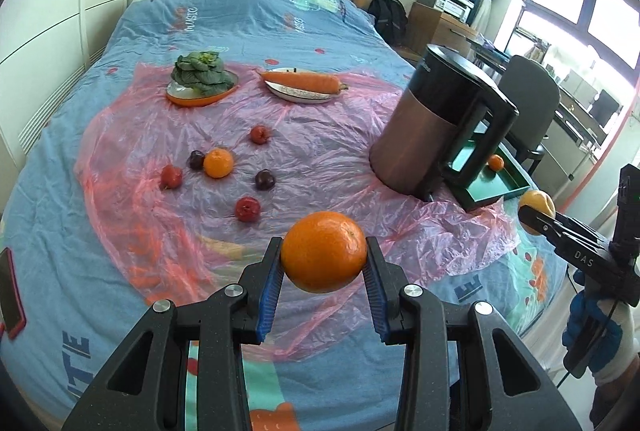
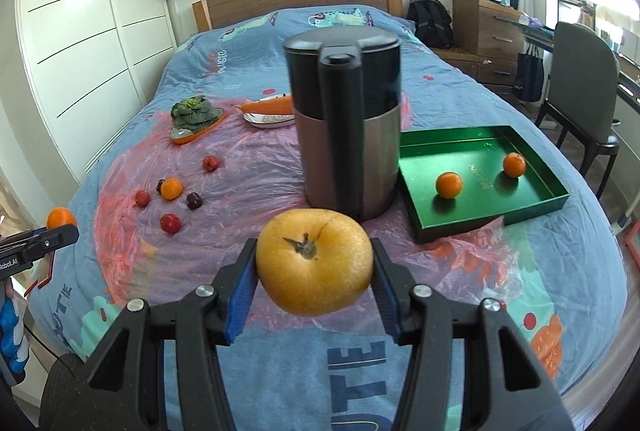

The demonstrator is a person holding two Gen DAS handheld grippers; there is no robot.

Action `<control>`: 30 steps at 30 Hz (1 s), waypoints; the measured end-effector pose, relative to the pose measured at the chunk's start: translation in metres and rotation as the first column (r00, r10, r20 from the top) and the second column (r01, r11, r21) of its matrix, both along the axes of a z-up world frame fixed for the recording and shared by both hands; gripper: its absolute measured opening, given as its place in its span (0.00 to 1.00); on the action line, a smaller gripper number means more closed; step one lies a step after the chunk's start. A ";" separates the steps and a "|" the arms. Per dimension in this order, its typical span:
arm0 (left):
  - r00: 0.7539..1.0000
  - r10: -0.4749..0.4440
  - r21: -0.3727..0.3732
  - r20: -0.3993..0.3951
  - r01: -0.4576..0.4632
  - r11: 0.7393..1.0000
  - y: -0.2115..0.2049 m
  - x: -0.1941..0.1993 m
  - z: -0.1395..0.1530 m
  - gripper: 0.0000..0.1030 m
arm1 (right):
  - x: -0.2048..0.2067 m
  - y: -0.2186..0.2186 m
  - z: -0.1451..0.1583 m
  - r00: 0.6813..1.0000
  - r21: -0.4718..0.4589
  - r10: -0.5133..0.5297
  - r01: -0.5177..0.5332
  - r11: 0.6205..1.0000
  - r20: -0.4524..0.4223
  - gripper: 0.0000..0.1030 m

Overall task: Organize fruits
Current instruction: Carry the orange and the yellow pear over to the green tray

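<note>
Your left gripper [image 1: 324, 258] clamps a round orange tangerine [image 1: 323, 251]; your right gripper [image 2: 315, 265] clamps a yellow round pear (stem facing you) [image 2: 315, 262].

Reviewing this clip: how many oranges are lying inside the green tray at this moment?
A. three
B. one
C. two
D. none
C: the right wrist view shows two oranges, one near the middle and one toward the far side, resting on the floor of the green tray; the other fruit is in the claws or on the pink plastic sheet.
</note>
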State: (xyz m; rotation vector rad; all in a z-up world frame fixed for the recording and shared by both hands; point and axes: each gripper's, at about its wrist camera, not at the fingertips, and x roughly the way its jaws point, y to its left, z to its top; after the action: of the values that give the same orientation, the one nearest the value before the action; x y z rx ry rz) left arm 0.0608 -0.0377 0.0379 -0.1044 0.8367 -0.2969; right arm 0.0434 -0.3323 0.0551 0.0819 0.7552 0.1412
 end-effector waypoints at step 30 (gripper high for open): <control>0.863 -0.496 0.070 -0.101 0.503 0.861 -0.343 0.095 -0.028 0.33 | 0.116 -0.233 -0.068 0.941 0.072 -0.337 0.338 0.938 -0.025 0.60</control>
State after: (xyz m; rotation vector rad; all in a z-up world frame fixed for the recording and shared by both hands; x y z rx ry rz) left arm 0.1562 -0.3806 0.0095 0.1974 0.9498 -0.7477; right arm 0.1592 -0.5653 -0.0130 0.2828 0.7373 -0.1590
